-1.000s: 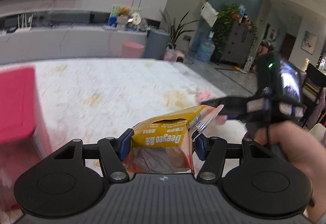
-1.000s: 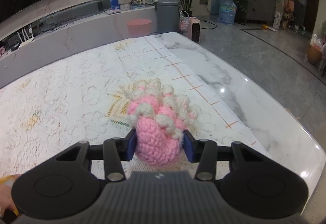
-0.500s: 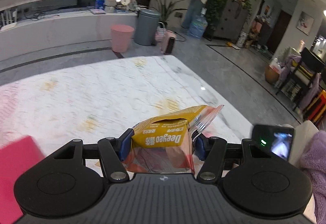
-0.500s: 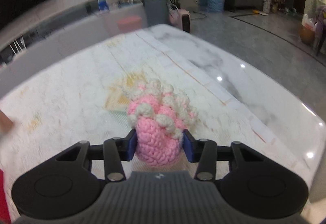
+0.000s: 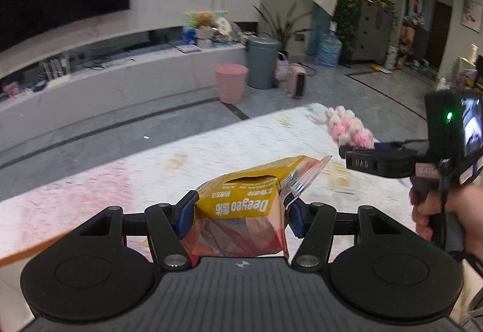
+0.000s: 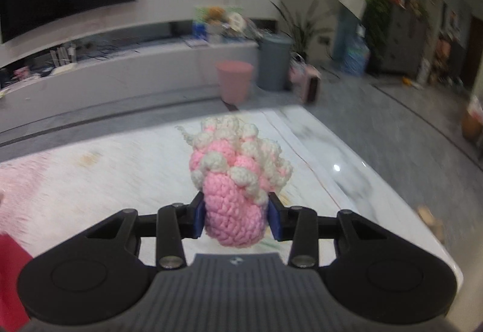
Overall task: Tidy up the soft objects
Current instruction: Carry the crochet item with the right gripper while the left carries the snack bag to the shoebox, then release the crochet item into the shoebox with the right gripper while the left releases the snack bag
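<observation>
- My left gripper clamps a yellow snack bag between its blue pads, holding it in the air above the white lace-covered table.
- My right gripper squeezes a pink-and-white crocheted toy; its jaws have just been closing further on the yarn, lifted clear of the table.
- From the left wrist view, my right hand holds that gripper just right of the bag, the toy poking out ahead.
- Beyond the table, a pink bin stands beside a grey bin.
</observation>
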The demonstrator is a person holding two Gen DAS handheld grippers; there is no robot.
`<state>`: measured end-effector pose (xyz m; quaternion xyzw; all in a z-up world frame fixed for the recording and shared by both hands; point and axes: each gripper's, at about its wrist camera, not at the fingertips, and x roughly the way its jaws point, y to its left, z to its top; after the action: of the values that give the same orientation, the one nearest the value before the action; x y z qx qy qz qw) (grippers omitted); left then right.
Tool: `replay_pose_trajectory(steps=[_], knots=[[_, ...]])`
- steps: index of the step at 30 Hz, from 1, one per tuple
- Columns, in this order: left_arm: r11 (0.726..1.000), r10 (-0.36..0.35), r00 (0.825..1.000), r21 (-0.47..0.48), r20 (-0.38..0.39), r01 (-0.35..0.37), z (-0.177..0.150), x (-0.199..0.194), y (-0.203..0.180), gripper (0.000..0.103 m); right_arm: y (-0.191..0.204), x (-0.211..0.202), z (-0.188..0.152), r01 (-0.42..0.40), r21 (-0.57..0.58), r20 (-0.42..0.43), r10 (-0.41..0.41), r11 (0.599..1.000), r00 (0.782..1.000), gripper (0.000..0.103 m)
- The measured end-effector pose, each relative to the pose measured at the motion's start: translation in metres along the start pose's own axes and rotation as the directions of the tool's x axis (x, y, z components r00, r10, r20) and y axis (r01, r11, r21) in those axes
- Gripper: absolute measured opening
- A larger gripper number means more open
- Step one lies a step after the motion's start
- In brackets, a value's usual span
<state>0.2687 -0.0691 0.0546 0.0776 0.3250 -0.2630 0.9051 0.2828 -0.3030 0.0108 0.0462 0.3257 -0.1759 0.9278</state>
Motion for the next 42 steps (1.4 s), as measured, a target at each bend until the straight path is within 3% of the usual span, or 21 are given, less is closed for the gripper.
replay_pose_trajectory(steps=[4, 8, 12, 15, 17, 21, 23, 26, 29, 32, 34, 36, 38, 42], knots=[[0.996, 0.029, 0.999, -0.085, 0.040, -0.026, 0.000, -0.023, 0.034, 0.069, 0.050, -0.015, 0.021, -0.055, -0.063, 0.043, 0.057, 0.997, 0.997, 0.040], [0.973, 0.063, 0.994, -0.226, 0.090, -0.041, 0.001, -0.051, 0.079, 0.069, 0.099, -0.031, 0.035, -0.116, -0.106, 0.070, 0.123, 0.988, 0.990, 0.040], [0.949, 0.137, 0.986, -0.297, 0.099, -0.102, -0.006, -0.080, 0.117, 0.069, 0.149, -0.055, 0.042, -0.189, -0.154, 0.090, 0.204, 0.970, 0.975, 0.040], [0.926, 0.153, 0.982, -0.362, 0.108, -0.104, -0.019, -0.101, 0.143, 0.069, 0.182, -0.076, 0.042, -0.249, -0.196, 0.104, 0.273, 0.948, 0.956, 0.040], [0.910, 0.170, 0.980, -0.397, 0.099, -0.117, -0.029, -0.109, 0.155, 0.069, 0.202, -0.090, 0.042, -0.297, -0.226, 0.097, 0.325, 0.928, 0.941, 0.041], [0.879, 0.271, 0.959, -0.426, 0.078, -0.214, -0.053, -0.123, 0.162, 0.069, 0.237, -0.118, 0.034, -0.441, -0.269, 0.048, 0.469, 0.856, 0.882, 0.041], [0.869, 0.283, 0.958, -0.437, 0.051, -0.234, -0.067, -0.125, 0.159, 0.069, 0.254, -0.131, 0.027, -0.496, -0.293, 0.016, 0.523, 0.817, 0.852, 0.041], [0.869, 0.254, 0.966, -0.450, 0.046, -0.207, -0.087, -0.124, 0.154, 0.069, 0.273, -0.144, 0.012, -0.558, -0.309, -0.068, 0.567, 0.770, 0.821, 0.041], [0.850, 0.144, 0.989, -0.514, 0.027, -0.110, -0.116, -0.120, 0.158, 0.069, 0.285, -0.148, -0.010, -0.601, -0.322, -0.158, 0.584, 0.732, 0.796, 0.041], [0.841, 0.093, 0.995, -0.533, -0.026, -0.092, -0.136, -0.111, 0.160, 0.069, 0.298, -0.144, -0.032, -0.599, -0.369, -0.221, 0.559, 0.711, 0.800, 0.041], [0.869, 0.105, 0.992, -0.479, -0.064, -0.123, -0.145, -0.110, 0.160, 0.069, 0.304, -0.135, -0.042, -0.594, -0.397, -0.250, 0.540, 0.700, 0.804, 0.041], [0.896, 0.099, 0.993, -0.430, -0.061, -0.115, -0.154, -0.114, 0.160, 0.069, 0.309, -0.126, -0.050, -0.586, -0.405, -0.281, 0.514, 0.702, 0.810, 0.041], [0.912, 0.050, 0.998, -0.405, -0.035, -0.060, -0.161, -0.120, 0.163, 0.069, 0.313, -0.111, -0.048, -0.578, -0.410, -0.308, 0.490, 0.705, 0.816, 0.041], [0.901, 0.011, 1.000, -0.434, -0.007, -0.013, -0.174, -0.123, 0.173, 0.069, 0.330, -0.083, -0.051, -0.543, -0.460, -0.356, 0.414, 0.703, 0.837, 0.041]])
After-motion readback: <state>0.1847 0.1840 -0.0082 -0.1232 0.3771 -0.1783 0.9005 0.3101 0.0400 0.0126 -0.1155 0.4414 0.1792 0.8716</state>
